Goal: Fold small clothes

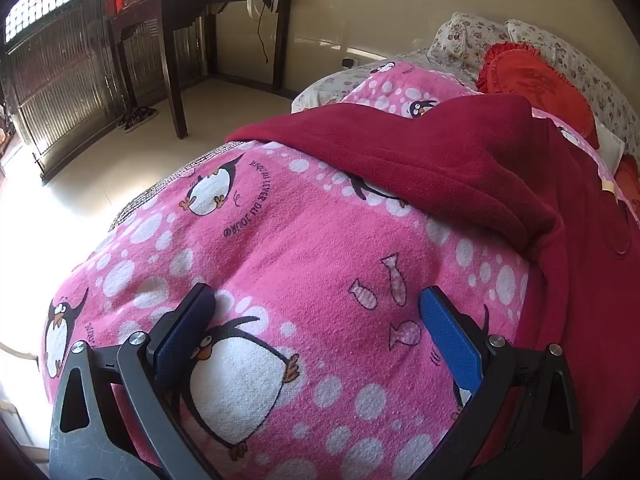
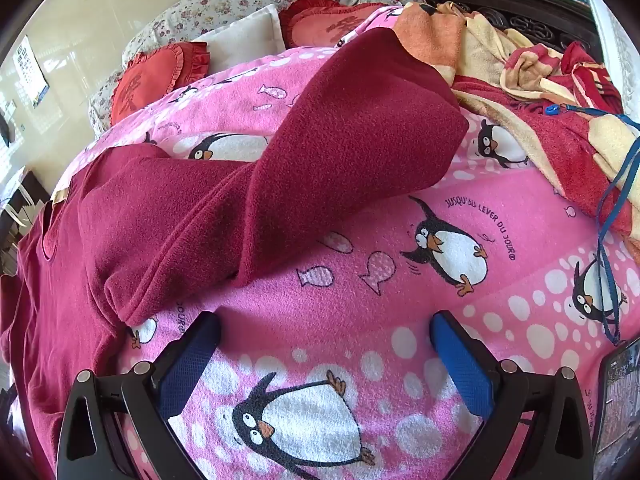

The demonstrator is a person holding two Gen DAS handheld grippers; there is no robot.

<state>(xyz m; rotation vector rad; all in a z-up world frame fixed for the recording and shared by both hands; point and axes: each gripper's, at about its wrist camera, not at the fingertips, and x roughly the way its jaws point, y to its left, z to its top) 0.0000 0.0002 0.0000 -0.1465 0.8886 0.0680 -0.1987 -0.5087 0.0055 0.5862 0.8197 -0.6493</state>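
Note:
A dark red fleece garment (image 1: 460, 168) lies spread on the pink penguin blanket (image 1: 304, 256). In the left wrist view one sleeve stretches up and left, and the body runs down the right edge. In the right wrist view the same garment (image 2: 248, 184) fills the left and middle, one sleeve reaching up right and another fold lying across it. My left gripper (image 1: 320, 300) hovers open over bare blanket, left of the garment. My right gripper (image 2: 326, 324) is open too, just below the garment's lower fold, with nothing between its fingers.
Red heart cushions (image 2: 156, 76) and floral pillows (image 1: 468, 40) lie at the bed's head. Rumpled orange and red blankets (image 2: 532, 80) with a blue lanyard (image 2: 608, 208) sit at the right. A phone (image 2: 620, 408) lies at the lower right. A dark table (image 1: 224, 4) stands beyond the bed.

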